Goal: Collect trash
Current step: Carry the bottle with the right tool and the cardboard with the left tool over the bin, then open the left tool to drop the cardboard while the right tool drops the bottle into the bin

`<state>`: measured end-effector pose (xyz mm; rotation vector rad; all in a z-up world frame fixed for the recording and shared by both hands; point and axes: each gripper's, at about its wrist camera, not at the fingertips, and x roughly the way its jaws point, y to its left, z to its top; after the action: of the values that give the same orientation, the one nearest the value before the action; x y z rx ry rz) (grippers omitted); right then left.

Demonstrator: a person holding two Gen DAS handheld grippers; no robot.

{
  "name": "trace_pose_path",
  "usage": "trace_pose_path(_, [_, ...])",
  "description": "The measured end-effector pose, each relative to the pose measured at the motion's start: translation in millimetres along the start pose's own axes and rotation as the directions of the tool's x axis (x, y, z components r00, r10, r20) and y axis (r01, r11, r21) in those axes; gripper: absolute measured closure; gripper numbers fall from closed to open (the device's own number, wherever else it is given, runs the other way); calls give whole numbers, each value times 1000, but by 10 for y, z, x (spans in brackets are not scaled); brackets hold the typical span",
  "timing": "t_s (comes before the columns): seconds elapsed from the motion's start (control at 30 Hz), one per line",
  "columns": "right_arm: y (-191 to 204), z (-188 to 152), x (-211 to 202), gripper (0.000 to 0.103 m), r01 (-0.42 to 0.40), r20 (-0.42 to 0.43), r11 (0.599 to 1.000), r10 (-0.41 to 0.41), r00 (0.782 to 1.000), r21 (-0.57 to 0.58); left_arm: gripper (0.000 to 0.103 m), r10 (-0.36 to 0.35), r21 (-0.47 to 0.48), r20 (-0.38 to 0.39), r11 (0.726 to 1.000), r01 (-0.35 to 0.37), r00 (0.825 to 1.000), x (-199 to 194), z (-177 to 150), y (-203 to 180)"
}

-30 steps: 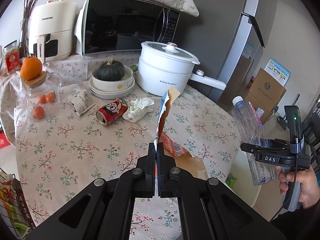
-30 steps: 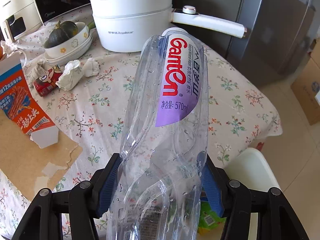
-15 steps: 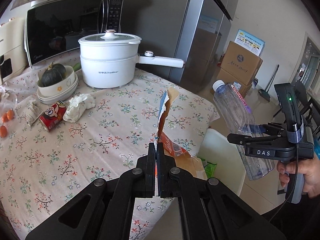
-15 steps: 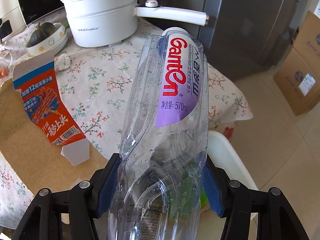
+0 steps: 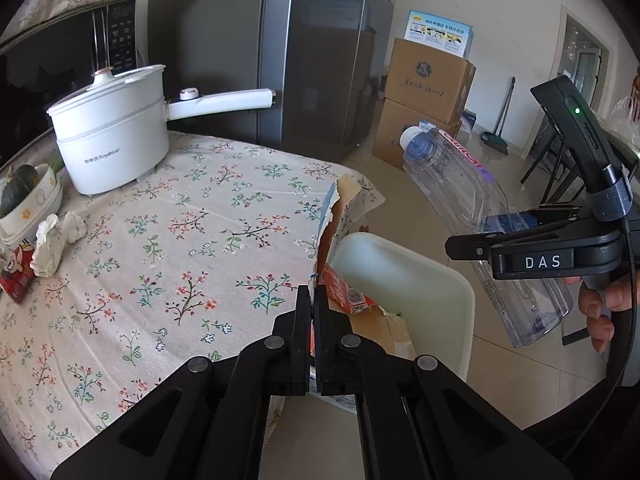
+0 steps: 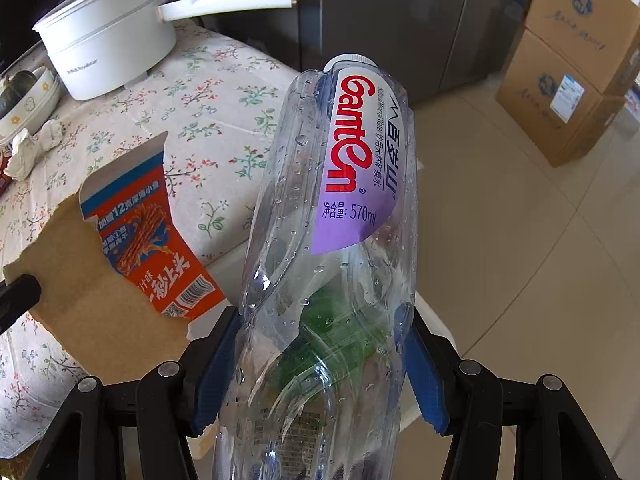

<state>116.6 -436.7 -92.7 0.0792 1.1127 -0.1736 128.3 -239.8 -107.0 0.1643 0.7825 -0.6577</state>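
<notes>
Clear glossy plastic bottle [image 6: 320, 280], torn matt cardboard carton [image 6: 100, 280], floral cloth tablecloth [image 5: 160, 260].

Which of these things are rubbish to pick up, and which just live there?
Rubbish job: torn cardboard box in the left tongs; plastic bottle in the right tongs; white bin; crumpled tissues; red can.

Just there: white pot; squash bowl; brown boxes.

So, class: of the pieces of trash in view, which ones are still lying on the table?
The crumpled white tissues and the red can beside them. The torn carton and the plastic bottle are each held in a gripper.
</notes>
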Motion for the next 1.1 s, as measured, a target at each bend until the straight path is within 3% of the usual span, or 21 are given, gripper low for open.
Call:
trace_pose_path(0.23, [-68,-35,31,37,9,-16,1000,-9,1000,3,99,7,43,20,999,-8,1000,180,24,-117])
trace_pose_path(0.27, [-88,-36,38,37,10,-17,1000,-10,1000,6,90,18,39,4,999,-19,1000,198,34,-117])
trace_pose_path(0.3, [-98,-38,40,37,11,-18,1000,-11,1000,9,63,35,31,-8,999,-35,999,210,44,-108])
trace_pose_path(0.33, [-104,-40,44,37,12,-20,1000,-12,1000,11,43,60,18,-13,998,-60,998,204,47,-90])
trace_pose_path(0.37, [-104,-40,56,37,14,-23,1000,-14,1000,12,9,88,-1,-8,996,-88,996,178,41,-63])
trace_pose_path(0.4, [-107,-43,70,37,17,-28,1000,-17,999,12,1,123,-27,13,992,-122,992,128,37,-16])
trace_pose_path(0.53, [-95,-52,128,37,22,-47,1000,-21,999,8,1,173,-75,0,982,-172,985,24,46,140])
trace_pose_path(0.7, [-39,-49,196,36,23,-69,1000,-23,997,3,0,181,-134,-26,974,-183,983,-107,19,343])
trace_pose_path(1.07, [73,-63,371,35,13,-147,1000,-13,989,-4,0,223,-149,-29,963,-225,974,-338,-29,516])
trace_pose_path(1.1, [81,-59,373,32,15,-148,1000,-16,989,-4,0,227,-151,-29,962,-229,973,-357,-32,532])
